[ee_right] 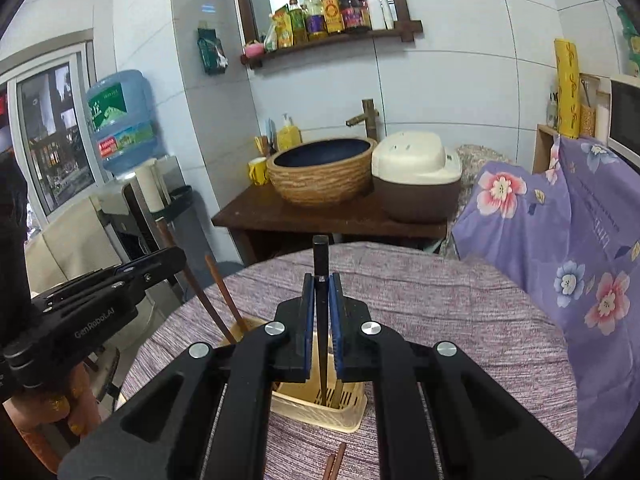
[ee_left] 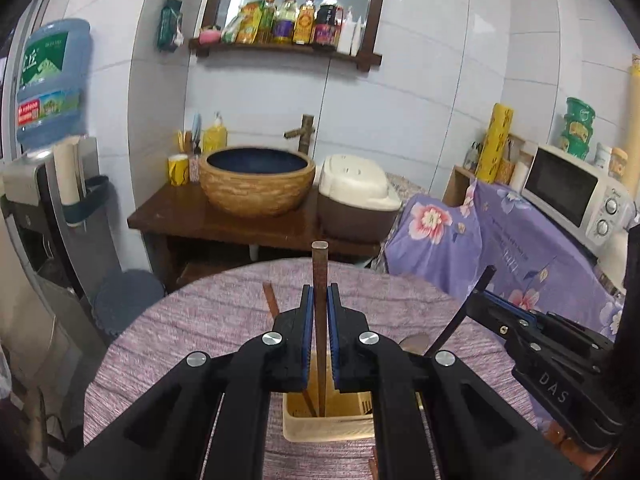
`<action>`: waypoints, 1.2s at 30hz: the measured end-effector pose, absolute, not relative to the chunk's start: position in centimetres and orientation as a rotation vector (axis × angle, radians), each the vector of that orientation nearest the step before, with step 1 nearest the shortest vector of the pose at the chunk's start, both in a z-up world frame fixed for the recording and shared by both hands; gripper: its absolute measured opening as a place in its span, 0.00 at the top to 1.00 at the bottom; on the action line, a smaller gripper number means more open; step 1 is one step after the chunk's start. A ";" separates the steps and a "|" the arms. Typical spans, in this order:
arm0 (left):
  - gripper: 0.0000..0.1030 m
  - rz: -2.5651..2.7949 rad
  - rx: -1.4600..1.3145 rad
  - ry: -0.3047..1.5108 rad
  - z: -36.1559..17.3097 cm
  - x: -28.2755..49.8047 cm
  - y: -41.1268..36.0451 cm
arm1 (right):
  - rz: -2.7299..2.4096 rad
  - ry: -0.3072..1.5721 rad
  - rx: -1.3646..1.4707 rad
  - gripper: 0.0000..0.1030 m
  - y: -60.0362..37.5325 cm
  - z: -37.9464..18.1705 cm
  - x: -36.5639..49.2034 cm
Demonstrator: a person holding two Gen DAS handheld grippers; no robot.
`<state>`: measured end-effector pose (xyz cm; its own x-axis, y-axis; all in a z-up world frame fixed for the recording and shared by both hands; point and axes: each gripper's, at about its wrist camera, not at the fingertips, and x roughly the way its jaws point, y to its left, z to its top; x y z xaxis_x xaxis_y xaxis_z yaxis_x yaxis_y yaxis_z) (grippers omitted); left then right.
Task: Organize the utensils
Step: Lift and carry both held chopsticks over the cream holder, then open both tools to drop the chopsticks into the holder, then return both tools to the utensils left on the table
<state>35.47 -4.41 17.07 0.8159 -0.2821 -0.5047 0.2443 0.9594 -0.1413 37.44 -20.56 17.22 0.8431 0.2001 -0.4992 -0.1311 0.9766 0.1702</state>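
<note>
My left gripper [ee_left: 320,294] is shut on a brown chopstick [ee_left: 320,276] that stands upright, its lower end down inside the beige utensil holder [ee_left: 328,426]. Another brown chopstick [ee_left: 270,298] leans in the same holder behind the left finger. My right gripper [ee_right: 321,282] is shut on a black chopstick [ee_right: 321,264], whose tip reaches into the slotted holder [ee_right: 320,408]. In the left wrist view the right gripper [ee_left: 486,294] shows at the right with its black chopstick [ee_left: 460,316] slanting down. In the right wrist view the left gripper [ee_right: 176,256] enters at the left beside two brown chopsticks [ee_right: 224,300].
The holder stands on a round table with a mauve woven cloth [ee_right: 440,312]. More brown chopsticks [ee_right: 334,462] lie on the cloth near the front edge. Behind are a wooden stand with a basin [ee_left: 258,184] and rice cooker [ee_left: 356,196], a purple floral cover [ee_right: 560,240], and a water dispenser [ee_left: 52,92].
</note>
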 end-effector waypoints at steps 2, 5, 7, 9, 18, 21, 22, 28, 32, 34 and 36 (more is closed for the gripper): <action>0.92 -0.277 -0.065 0.563 16.0 35.6 -4.5 | 0.175 0.551 0.127 0.92 -20.4 16.1 37.5; 0.92 -0.268 -0.052 0.579 14.5 35.6 -4.9 | 0.171 0.535 0.112 0.92 -20.2 15.2 37.3; 0.92 -0.263 -0.046 0.588 13.8 35.6 -5.1 | 0.182 0.528 0.128 0.92 -20.3 14.9 37.2; 0.92 -0.260 -0.051 0.584 13.5 35.6 -5.0 | 0.178 0.520 0.133 0.90 -20.4 14.8 36.8; 0.35 -0.276 -0.060 0.531 13.0 32.0 -4.0 | 0.136 0.448 0.118 0.49 -21.0 14.6 31.9; 0.07 -0.245 -0.060 0.492 12.0 29.4 -3.0 | 0.101 0.478 0.064 0.46 -20.9 13.1 29.7; 0.05 -0.230 -0.046 0.489 11.2 28.5 -2.7 | 0.090 0.502 0.039 0.44 -20.8 12.1 28.9; 0.05 -0.168 0.091 0.656 4.5 25.1 -2.5 | 0.073 0.697 0.022 0.41 -20.6 4.8 25.8; 0.05 -0.117 0.113 0.745 0.7 23.1 -2.2 | 0.072 0.827 0.049 0.41 -20.3 0.3 24.1; 0.05 -0.122 0.101 0.752 0.0 22.1 -1.9 | 0.073 0.863 0.044 0.43 -20.0 -1.0 23.4; 0.05 -0.114 0.133 0.751 -0.4 21.3 -2.1 | 0.069 0.879 0.041 0.45 -20.0 -1.7 22.7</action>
<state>21.26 -2.06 -0.37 0.7252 -0.0559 -0.6862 0.1510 0.9853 0.0793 22.69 -19.96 -1.67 0.6356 0.0775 -0.7681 -0.0440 0.9970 0.0641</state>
